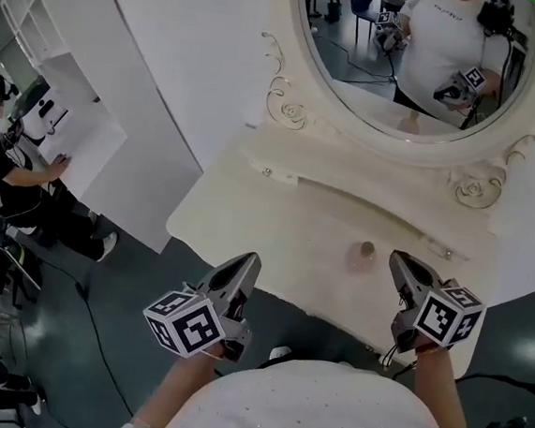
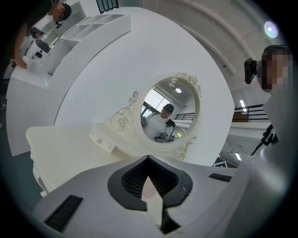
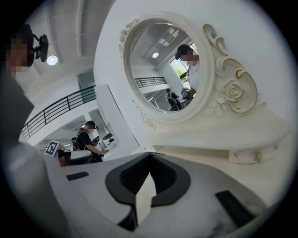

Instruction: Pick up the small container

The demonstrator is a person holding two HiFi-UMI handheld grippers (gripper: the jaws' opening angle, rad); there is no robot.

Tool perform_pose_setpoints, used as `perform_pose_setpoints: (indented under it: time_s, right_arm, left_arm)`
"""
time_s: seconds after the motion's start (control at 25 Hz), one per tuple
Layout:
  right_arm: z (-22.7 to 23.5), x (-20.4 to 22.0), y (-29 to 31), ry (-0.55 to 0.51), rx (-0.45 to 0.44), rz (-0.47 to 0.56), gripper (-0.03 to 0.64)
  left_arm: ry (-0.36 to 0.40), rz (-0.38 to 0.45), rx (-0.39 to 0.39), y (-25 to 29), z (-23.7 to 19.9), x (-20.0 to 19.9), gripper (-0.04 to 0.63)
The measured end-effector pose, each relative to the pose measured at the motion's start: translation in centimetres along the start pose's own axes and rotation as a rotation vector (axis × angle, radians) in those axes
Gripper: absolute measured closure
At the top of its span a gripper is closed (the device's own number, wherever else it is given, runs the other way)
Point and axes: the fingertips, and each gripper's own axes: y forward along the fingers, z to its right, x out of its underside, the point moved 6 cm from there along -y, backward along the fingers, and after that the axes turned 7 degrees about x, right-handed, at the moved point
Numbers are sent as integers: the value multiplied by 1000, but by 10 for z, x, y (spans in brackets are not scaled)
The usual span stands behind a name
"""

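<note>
Both clenched and empty: left gripper (image 1: 249, 259) and right gripper (image 1: 400, 260), small container (image 1: 364, 255) between them on dressing table (image 1: 275, 228).

bare tabletop (image 1: 275, 233) lies open all round the small container (image 1: 364, 255); the mirror (image 1: 414, 63) rises behind.

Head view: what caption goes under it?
Left gripper and right gripper, both shut, either side of a small container on a vanity table.

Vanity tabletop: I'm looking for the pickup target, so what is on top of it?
One small container stands on the tabletop, beside the right gripper. That gripper covers part of the surface near the front edge.
</note>
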Motion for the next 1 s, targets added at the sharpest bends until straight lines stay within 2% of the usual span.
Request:
perform_pose_setpoints:
  time_s: [0.16, 0.28, 0.44, 0.8, 1.0]
  right_arm:
    - [-11, 12, -5, 36, 64, 41, 615]
    - [-20, 18, -11, 20, 105, 85, 615]
    - [-25, 29, -8, 48, 135, 81, 615]
    - [-22, 60, 16, 77, 128, -31, 615]
    - [-13, 43, 35, 40, 95, -2, 615]
  left_arm:
    - [6, -82, 89, 13, -12, -5, 592]
    - [9, -110, 141, 20, -16, -12, 592]
    - [-1, -141, 187, 23, -20, -10, 592]
    - [-51, -209, 190, 37, -38, 1, 592]
    - [-55, -224, 176, 57, -44, -4, 592]
